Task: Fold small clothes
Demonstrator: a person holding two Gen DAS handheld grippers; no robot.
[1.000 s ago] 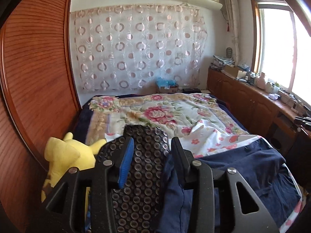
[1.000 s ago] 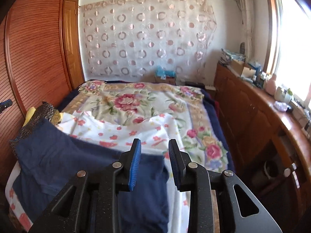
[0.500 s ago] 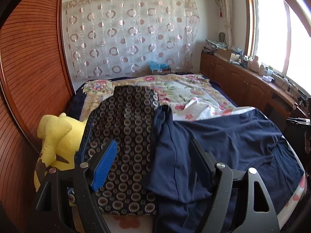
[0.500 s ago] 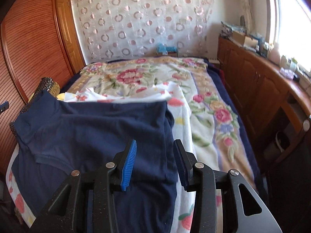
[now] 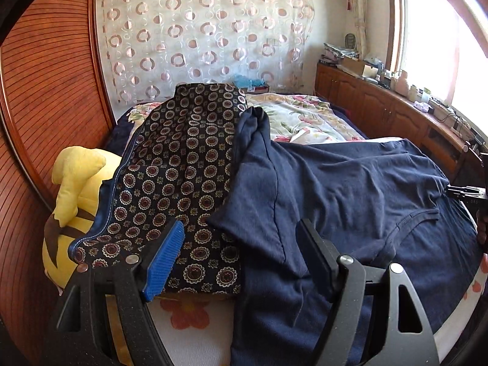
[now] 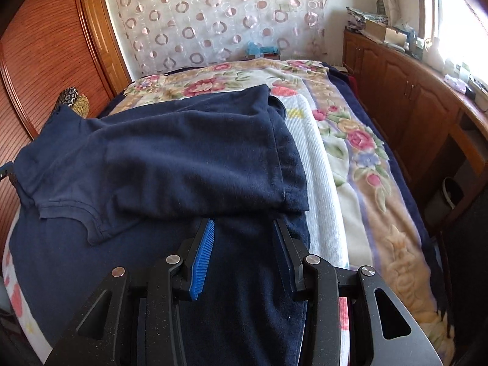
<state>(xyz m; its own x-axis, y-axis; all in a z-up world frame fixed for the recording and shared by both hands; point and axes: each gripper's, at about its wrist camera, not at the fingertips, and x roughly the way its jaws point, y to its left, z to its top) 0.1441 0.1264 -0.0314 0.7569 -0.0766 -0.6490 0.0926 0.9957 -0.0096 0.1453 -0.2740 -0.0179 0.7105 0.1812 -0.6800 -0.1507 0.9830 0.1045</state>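
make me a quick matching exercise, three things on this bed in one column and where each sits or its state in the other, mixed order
1. navy blue cotton t-shirt
2. yellow plush toy
3. dark circle-patterned cloth

a. against the wooden wardrobe
b. folded over on itself
c. lying between the other two

Pairs: 1-b, 2-a, 3-c

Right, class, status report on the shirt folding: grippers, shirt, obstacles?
Left hand-held gripper open, empty. Right hand-held gripper open, empty. Navy shirt on bed, half folded over. Patterned cushion against its sleeve.
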